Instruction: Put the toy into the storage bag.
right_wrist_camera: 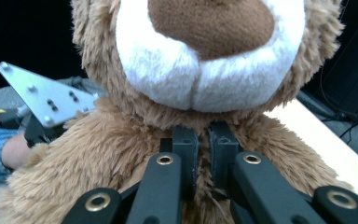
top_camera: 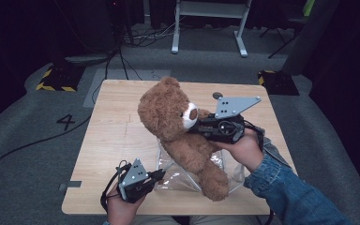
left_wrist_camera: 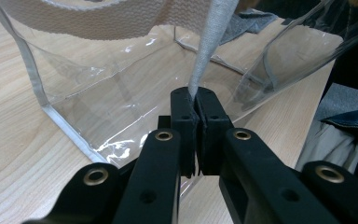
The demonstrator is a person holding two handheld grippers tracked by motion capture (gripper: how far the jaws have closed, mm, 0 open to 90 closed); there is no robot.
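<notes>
We are midway through bagging the teddy bear point(top_camera: 176, 124): its legs hang over the clear plastic bag point(top_camera: 168, 176) at the table's point(top_camera: 117, 136) near edge, while head and body lean up to the far left, not yet inside. Our right gripper point(right_wrist_camera: 199, 140) is clamped on plush brown neck fur; our left gripper point(left_wrist_camera: 194, 105) pinches the bag's woven strap point(left_wrist_camera: 209, 44), keeping the crinkly, glossy bag open.

A light wooden table point(top_camera: 112, 136) stands on grey carpet point(top_camera: 23, 136) bearing a black numeral four point(top_camera: 66, 121).
</notes>
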